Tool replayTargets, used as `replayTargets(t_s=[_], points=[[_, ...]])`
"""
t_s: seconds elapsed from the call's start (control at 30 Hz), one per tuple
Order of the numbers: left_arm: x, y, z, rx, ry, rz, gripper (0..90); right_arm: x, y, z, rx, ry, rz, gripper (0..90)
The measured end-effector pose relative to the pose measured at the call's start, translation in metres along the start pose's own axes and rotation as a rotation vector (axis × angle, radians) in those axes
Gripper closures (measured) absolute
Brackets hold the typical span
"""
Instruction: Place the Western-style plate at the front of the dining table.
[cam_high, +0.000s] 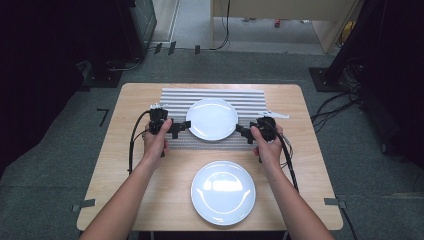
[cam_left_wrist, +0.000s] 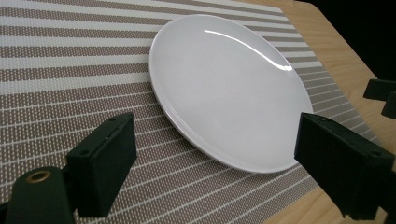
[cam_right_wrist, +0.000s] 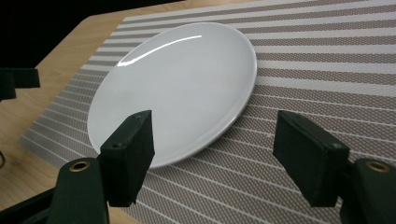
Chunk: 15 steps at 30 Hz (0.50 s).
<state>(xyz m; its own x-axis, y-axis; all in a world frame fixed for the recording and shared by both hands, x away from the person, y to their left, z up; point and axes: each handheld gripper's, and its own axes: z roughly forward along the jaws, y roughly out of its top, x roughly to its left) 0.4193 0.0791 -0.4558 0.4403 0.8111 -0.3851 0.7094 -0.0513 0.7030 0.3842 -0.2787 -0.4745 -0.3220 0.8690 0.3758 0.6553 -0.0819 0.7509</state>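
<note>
A round white glossy plate (cam_high: 212, 118) lay flat on the striped woven placemat (cam_high: 175, 97). The left gripper (cam_high: 181, 127) and right gripper (cam_high: 242, 131) flanked its rim, jaws spread and empty. A clean lift probably required both closing evenly on opposite edges.

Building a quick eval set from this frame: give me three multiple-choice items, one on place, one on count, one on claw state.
1. Where does the far plate lie?
A. on the striped placemat
B. on bare wood
C. on the floor

2. How many white plates are on the table?
A. one
B. two
C. three

3. How do the left claw and right claw stand?
A. both shut on the plate
B. left shut, right open
C. both open, flanking the plate

Key: 1 A, stripes surround it; 2 B, the near plate sits on wood; 3 C, both gripper views show spread jaws clear of the rim.
</note>
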Motion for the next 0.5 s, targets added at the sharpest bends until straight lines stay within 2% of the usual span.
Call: replayTargets(t_s=[0.1, 0.2, 0.33, 0.5], points=[[-0.003, -0.004, -0.006, -0.006, 0.016, 0.033, 10.9, -0.003, -0.004, -0.011, -0.001, -0.016, -0.018, 27.5], [-0.008, -0.008, -0.012, -0.003, 0.009, 0.055, 10.8, -0.004, -0.008, -0.019, -0.003, -0.020, -0.031, 26.9], [-0.015, -0.014, -0.019, 0.001, 0.014, 0.085, 10.7, -0.005, -0.011, -0.028, -0.008, -0.011, -0.033, 26.3], [-0.018, -0.020, -0.030, -0.019, 0.004, 0.084, 10.7, -0.006, -0.014, -0.040, -0.014, -0.007, -0.036, 25.6]])
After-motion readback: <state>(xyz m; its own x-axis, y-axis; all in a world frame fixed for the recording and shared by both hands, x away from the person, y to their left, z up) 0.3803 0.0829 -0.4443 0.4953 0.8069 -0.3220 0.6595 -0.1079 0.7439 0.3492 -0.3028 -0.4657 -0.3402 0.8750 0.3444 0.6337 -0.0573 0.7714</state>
